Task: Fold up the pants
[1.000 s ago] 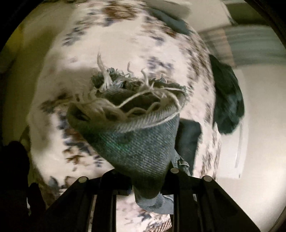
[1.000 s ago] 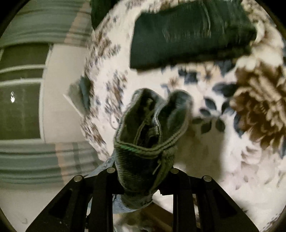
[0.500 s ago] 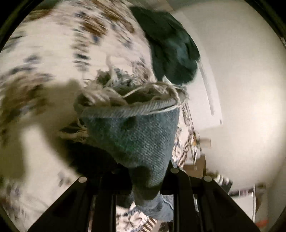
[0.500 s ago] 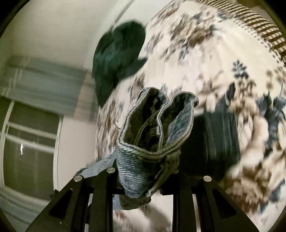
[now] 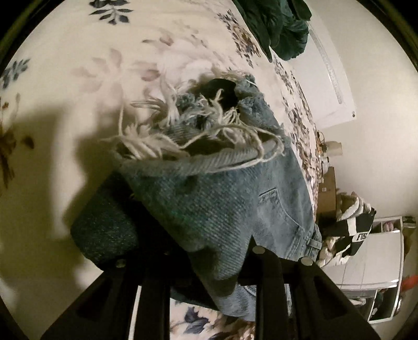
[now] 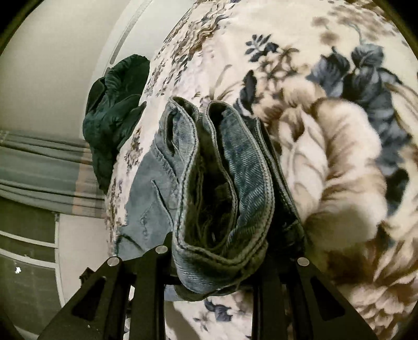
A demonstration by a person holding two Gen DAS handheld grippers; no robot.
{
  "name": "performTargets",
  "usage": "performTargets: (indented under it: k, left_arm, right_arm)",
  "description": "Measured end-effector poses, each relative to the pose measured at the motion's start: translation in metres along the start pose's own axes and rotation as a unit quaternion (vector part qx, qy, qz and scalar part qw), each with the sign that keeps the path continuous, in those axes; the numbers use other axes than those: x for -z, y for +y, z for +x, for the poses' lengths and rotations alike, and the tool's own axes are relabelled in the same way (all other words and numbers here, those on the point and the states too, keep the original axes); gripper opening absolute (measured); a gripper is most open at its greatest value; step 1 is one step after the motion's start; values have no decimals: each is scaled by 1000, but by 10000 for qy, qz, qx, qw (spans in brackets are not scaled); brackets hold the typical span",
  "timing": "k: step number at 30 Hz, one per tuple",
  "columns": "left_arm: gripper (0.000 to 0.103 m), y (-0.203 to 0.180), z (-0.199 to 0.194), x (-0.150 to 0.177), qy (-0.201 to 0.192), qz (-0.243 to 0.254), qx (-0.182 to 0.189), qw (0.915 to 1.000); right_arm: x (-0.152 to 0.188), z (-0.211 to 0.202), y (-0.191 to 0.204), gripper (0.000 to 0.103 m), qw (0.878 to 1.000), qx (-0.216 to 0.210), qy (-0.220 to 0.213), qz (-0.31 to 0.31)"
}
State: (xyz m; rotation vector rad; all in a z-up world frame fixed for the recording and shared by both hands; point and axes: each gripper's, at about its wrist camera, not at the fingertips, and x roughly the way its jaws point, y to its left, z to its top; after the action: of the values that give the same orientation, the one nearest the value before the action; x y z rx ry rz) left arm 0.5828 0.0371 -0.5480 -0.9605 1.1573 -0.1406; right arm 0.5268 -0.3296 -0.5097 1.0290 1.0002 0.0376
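- In my left wrist view, the left gripper (image 5: 209, 264) was pinching a bunched, frayed hem of the jeans (image 5: 222, 204), white threads splaying out over the top of the wad.
- Left of that wad, a dark green folded cloth (image 5: 104, 235) lay on the floral blanket (image 5: 78, 65), partly under the denim and in its shadow.
- The denim ran on to the right of the wad, a back pocket and a belt loop showing, spread flat on the blanket.
- Up top right, a dark green garment (image 5: 277, 23) sat crumpled near the blanket's edge, well apart from the jeans.
- Far right, beyond the bed, I saw a cardboard box (image 5: 326, 191) and a black-and-white striped cloth (image 5: 352, 232) over a white cabinet (image 5: 376, 259).
- In my right wrist view, far left, there were curtains (image 6: 39, 162) and a window, then the same green garment (image 6: 115, 109) at the blanket's (image 6: 339, 157) edge.
- A flat stretch of the jeans (image 6: 230, 188) lay just right of that, a pocket seam visible, resting on the blanket.
- The right gripper (image 6: 216, 269) was clamped on a folded, stitched denim edge, doubled into two open loops that stood up between the fingers.
- A darker denim layer pressed against the right side of those loops; I couldn't tell whether it was the same pair.
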Motion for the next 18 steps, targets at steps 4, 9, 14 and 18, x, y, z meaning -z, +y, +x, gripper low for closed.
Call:
performTargets:
  k: [4,9,14,18]
  left_arm:
    - [31,-15,-7,-4,236,-121,-109,9996]
    - [58,-36,-34,2,179,529,-779,9954]
    - [84,-77,-64,14,-136,1849,-1743,9671]
    - [87,-99,-83,28,-236,2683,-2341,9342]
  right_arm:
    - [-2,-2,11,36,9993,285,115,-198]
    - [3,-15,25,51,9946,868,239,-526]
    - [24,-43,58,74,9692,2054,96,-1351]
    - [46,-67,91,102,9390,2850,-98,-1925]
